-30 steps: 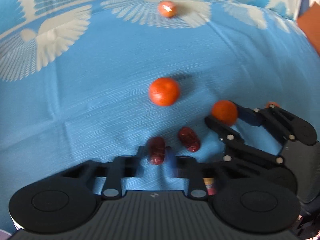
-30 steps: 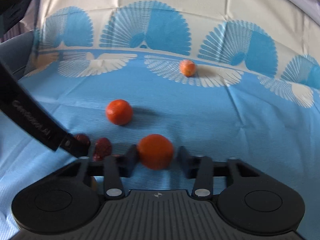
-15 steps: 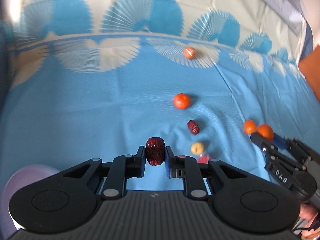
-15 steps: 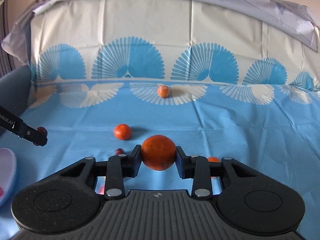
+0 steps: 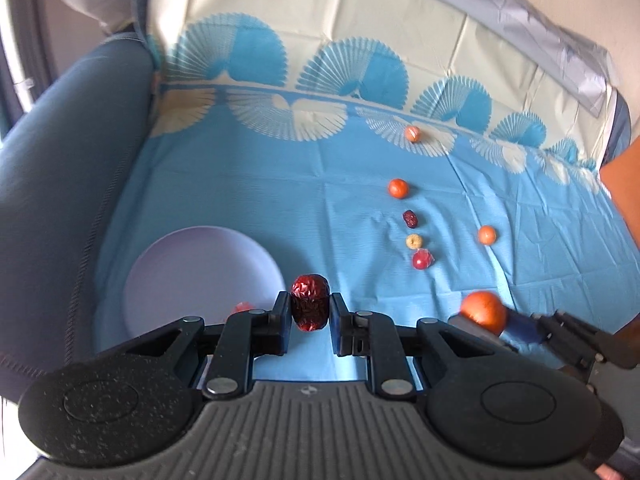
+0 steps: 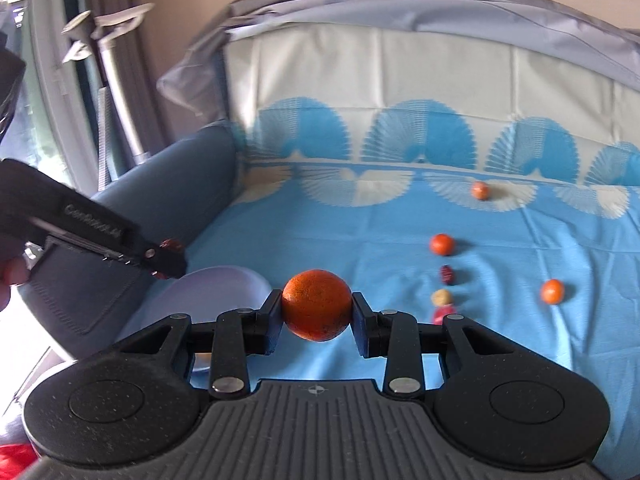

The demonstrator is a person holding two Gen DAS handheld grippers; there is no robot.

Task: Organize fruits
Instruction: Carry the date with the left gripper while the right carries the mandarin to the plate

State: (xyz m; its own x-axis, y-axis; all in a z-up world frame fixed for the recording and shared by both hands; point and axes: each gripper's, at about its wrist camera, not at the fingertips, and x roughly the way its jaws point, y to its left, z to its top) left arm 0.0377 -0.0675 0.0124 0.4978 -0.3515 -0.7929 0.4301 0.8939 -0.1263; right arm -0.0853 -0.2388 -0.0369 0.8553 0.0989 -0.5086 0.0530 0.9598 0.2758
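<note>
My left gripper (image 5: 310,312) is shut on a dark red date (image 5: 310,307), held in the air near the right rim of a pale lilac plate (image 5: 192,272). My right gripper (image 6: 317,312) is shut on an orange (image 6: 317,305), also lifted; that orange (image 5: 482,311) shows low at the right in the left wrist view. From the right wrist view the left gripper (image 6: 168,254) hangs over the plate (image 6: 224,284). A small red fruit (image 5: 242,307) lies on the plate. On the blue cloth (image 5: 280,200) remain oranges, a second date (image 5: 410,219), a yellowish fruit (image 5: 414,241) and a red fruit (image 5: 422,259).
The cloth covers a sofa seat, with a blue-grey padded armrest (image 5: 68,184) rising on the left beside the plate. The cloth climbs the backrest (image 6: 420,80) behind. Loose oranges (image 6: 442,245) (image 6: 553,291) (image 6: 480,190) lie right of centre. A metal stand (image 6: 116,80) is beyond the armrest.
Both grippers have risen from the cloth with their fruit and swung left; the plate and armrest have come into view. The fruits on the cloth look smaller and farther.
</note>
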